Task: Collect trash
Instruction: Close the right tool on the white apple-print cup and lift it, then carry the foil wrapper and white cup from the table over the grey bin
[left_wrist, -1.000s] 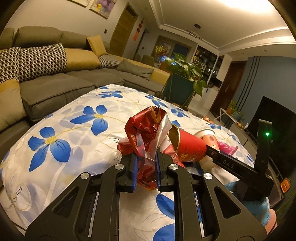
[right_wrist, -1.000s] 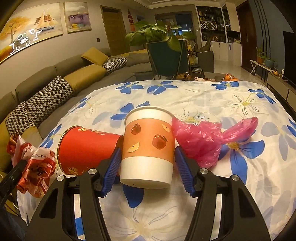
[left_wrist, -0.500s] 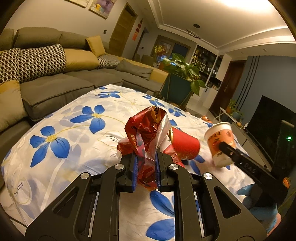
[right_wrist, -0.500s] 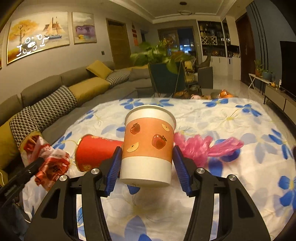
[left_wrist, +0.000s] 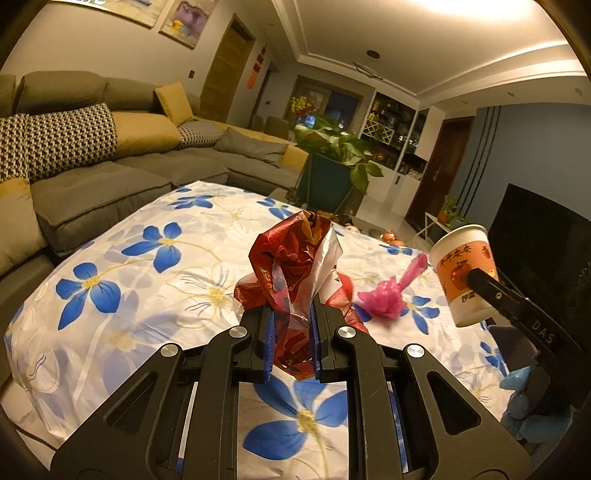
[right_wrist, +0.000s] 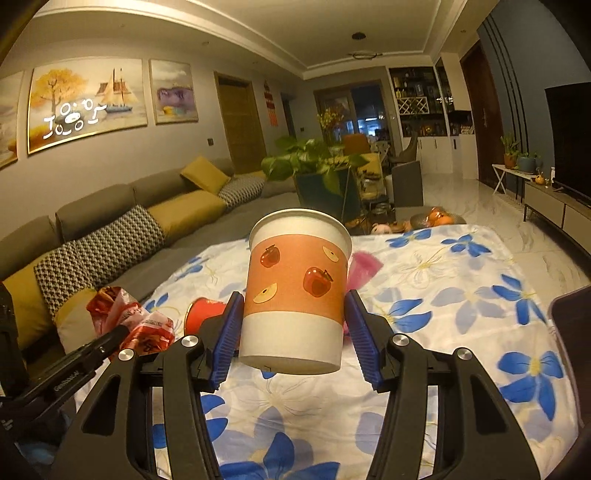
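My left gripper (left_wrist: 291, 314) is shut on a crumpled red plastic bag (left_wrist: 291, 258), held above the floral tablecloth (left_wrist: 147, 295). My right gripper (right_wrist: 293, 321) is shut on an upright white-and-orange paper cup with apple prints (right_wrist: 295, 291), lifted clear of the table. From the left wrist view that cup (left_wrist: 463, 273) hangs at the right. A crumpled pink bag (left_wrist: 384, 302) lies on the cloth; from the right wrist view the pink bag (right_wrist: 364, 267) is mostly hidden behind the cup. A red cup (right_wrist: 201, 314) lies on its side beside the red bag (right_wrist: 125, 317).
A grey sofa (left_wrist: 110, 184) with yellow and patterned cushions runs along the table's left side. A potted plant (left_wrist: 332, 147) stands beyond the far edge. A dark TV (left_wrist: 535, 229) and low cabinet are to the right. Fruit sits in a bowl (right_wrist: 436, 218) past the table.
The right gripper has lifted the paper cup from the table, up and back from the red cup and pink bag. The left gripper keeps its hold on the red bag and has risen slightly.
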